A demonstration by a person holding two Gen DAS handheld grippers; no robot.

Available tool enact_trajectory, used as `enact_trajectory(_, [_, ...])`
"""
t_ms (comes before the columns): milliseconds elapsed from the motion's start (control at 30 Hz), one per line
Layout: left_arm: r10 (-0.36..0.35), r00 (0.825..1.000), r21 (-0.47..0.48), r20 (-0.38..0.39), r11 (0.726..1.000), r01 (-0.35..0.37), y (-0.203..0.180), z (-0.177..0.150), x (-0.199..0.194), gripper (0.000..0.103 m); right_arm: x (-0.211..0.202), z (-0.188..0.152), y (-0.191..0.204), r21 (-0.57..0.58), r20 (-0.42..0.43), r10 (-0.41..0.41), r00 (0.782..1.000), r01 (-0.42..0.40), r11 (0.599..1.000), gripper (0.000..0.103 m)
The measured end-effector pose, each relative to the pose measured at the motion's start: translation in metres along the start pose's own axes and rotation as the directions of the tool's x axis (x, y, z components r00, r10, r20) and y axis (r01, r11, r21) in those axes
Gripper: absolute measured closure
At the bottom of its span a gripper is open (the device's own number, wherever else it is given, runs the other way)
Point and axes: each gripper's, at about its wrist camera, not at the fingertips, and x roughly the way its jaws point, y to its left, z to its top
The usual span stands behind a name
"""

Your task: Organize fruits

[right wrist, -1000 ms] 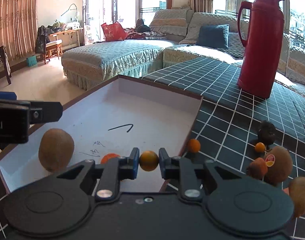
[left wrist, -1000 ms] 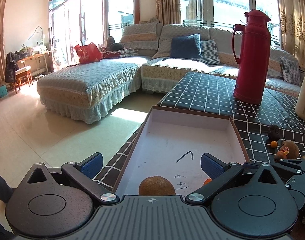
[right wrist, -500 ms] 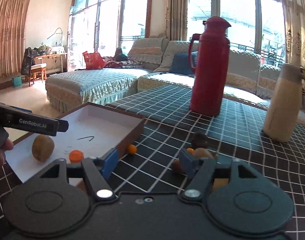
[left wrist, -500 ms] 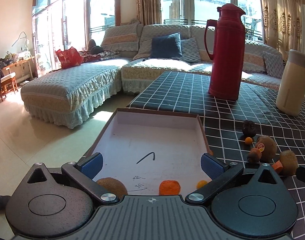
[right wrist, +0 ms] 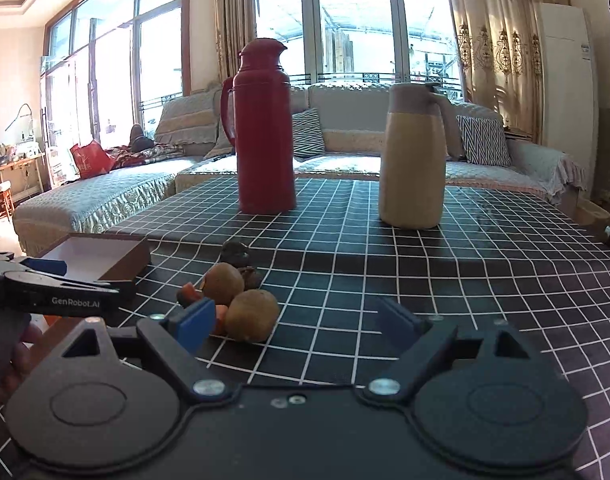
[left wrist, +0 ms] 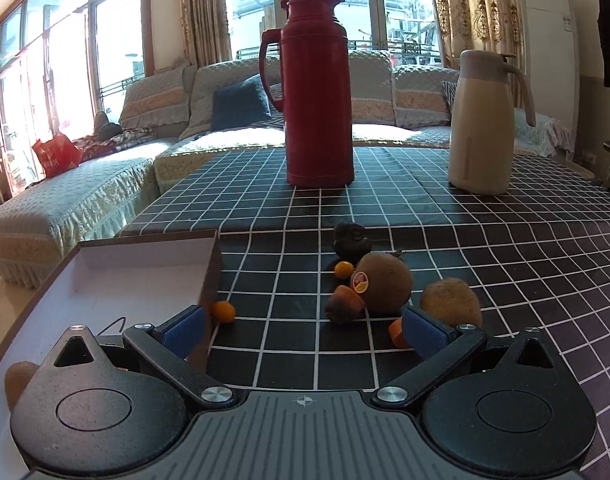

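My left gripper (left wrist: 305, 330) is open and empty, low over the checked tablecloth, just right of the brown box (left wrist: 145, 276). Ahead of it lie a stickered kiwi (left wrist: 383, 282), a second kiwi (left wrist: 451, 302), a dark fruit (left wrist: 351, 240) and small orange fruits (left wrist: 343, 269). One small orange fruit (left wrist: 223, 311) lies against the box wall. A kiwi (left wrist: 17, 376) sits in the box. My right gripper (right wrist: 297, 324) is open and empty, right of the fruit pile (right wrist: 223, 282), with a kiwi (right wrist: 251, 315) near its left finger. The left gripper (right wrist: 53, 292) shows at the left.
A red thermos (left wrist: 317, 92) and a cream jug (left wrist: 483, 120) stand at the back of the table (left wrist: 505, 240). Sofas and tall windows lie behind. The table's left edge drops to the floor beside the box.
Both grippers swung right, away from the box towards the fruit pile. The right gripper, shut on a small orange fruit a second ago, has opened and is empty.
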Motion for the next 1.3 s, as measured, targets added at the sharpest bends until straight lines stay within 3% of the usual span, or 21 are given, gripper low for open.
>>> enact_trajectory(167, [-0.009,1.000,-0.060,-0.028,0.998,0.007,-0.018,-0.003,0.027,0.000,-0.010,-0.005,-0.009,-0.013,0.002,-0.016,1.000,0.016,1.000,0.015])
enact_trajectory(433, [-0.001,0.999,-0.026,-0.054,1.000,-0.001,-0.053,-0.004,0.057,0.000,-0.019,-0.007,-0.028,0.011,0.004,-0.043,0.999,0.043,0.999,0.015])
enact_trajectory(867, [-0.006,0.999,-0.038,-0.036,0.999,0.005,-0.065,-0.002,0.057,0.000,-0.022,-0.008,-0.030,0.009,0.008,-0.042,0.999,0.042,0.999,0.015])
enact_trajectory(1033, [0.010,0.999,-0.053,-0.038,0.999,-0.011,-0.051,-0.006,0.055,0.009,-0.023,-0.006,-0.031,0.005,0.011,-0.045,0.999,0.045,0.999,0.015])
enact_trajectory(1300, [0.005,1.000,0.043,0.011,0.999,-0.005,-0.060,-0.015,0.051,0.009,-0.026,-0.005,-0.033,0.012,0.025,-0.042,0.999,0.042,0.999,0.015])
